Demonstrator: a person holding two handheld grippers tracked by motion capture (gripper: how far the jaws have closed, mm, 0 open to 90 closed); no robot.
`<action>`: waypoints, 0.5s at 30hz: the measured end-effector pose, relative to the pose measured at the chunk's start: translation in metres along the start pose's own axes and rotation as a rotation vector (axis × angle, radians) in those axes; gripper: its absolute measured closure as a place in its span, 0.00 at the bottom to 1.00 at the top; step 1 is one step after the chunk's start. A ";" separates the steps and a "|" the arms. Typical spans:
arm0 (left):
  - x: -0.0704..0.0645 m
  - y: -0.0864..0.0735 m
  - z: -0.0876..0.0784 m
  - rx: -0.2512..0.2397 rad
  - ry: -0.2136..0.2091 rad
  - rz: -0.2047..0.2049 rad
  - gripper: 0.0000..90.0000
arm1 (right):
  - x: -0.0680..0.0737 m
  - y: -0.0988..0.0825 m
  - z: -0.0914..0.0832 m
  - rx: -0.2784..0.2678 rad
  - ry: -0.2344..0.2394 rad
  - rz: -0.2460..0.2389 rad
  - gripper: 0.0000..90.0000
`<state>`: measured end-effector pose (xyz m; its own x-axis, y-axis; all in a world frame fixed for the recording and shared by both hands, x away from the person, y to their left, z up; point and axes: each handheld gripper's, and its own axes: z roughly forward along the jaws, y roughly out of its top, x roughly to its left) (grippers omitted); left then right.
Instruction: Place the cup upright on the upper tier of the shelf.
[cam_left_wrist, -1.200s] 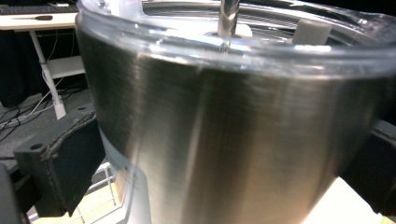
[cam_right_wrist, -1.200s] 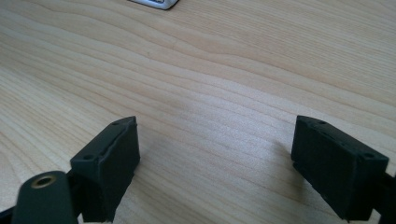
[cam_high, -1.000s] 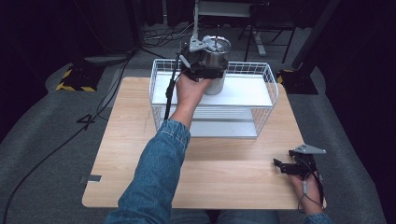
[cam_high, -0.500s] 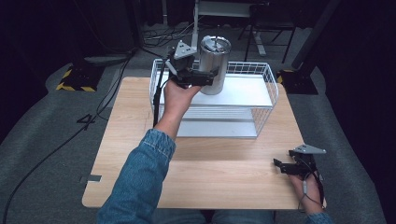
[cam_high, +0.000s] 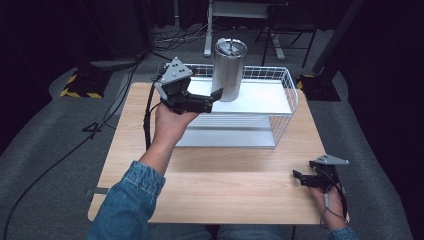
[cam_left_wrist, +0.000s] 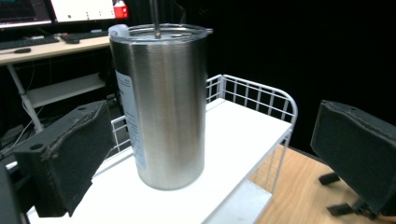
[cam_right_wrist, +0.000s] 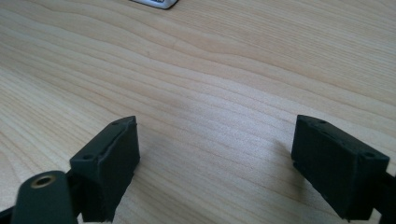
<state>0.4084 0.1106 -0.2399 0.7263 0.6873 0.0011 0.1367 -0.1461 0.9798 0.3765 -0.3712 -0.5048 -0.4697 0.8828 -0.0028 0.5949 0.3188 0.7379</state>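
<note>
i read the job as putting the steel tumbler (cam_high: 229, 70) onto the top shelf of the white wire rack (cam_high: 287, 95), and from where things lie that part looks done. the tumbler stands upright on the white shelf surface toward the rack's far left corner, lid on, with something thin rising from the lid that i cannot make out well. in the left gripper view the tumbler (cam_left_wrist: 161, 107) sits flat on the shelf and shows no tilt.

my left gripper (cam_high: 212, 98) is at the tumbler's near left side, its jaws spread wide and holding nothing. in the left gripper view each black pad stands well off the steel wall, one on either side, so nothing is touching the cup. the gripper hangs at shelf height over the rack's front left edge.

my right gripper (cam_high: 298, 177) rests low near the right front corner of the desk (cam_high: 220, 190), well apart from the rack. in the right gripper view its jaws are wide apart with only bare wood grain between them, so it holds nothing.

what is left, as i judge it, is small: draw the left gripper clear of the rack without brushing the tumbler or snagging the wire rim, and bring it down to the desk. the lower shelf of the rack looks bare, and i see nothing else on the desk waiting to be moved.
</note>
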 end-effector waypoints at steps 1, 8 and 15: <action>-0.002 -0.001 -0.004 -0.002 -0.004 0.004 0.00 | 0.000 0.000 0.000 0.000 0.000 0.000 0.18; -0.013 -0.012 -0.031 -0.006 -0.052 0.011 0.00 | 0.000 0.000 0.000 0.000 0.000 0.000 0.18; -0.019 -0.027 -0.055 0.011 -0.076 0.034 0.00 | 0.000 0.000 0.000 0.000 0.000 0.003 0.17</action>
<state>0.3536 0.1402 -0.2557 0.7799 0.6256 0.0184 0.1182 -0.1761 0.9772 0.3768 -0.3706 -0.5048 -0.4683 0.8835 -0.0007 0.5963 0.3167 0.7376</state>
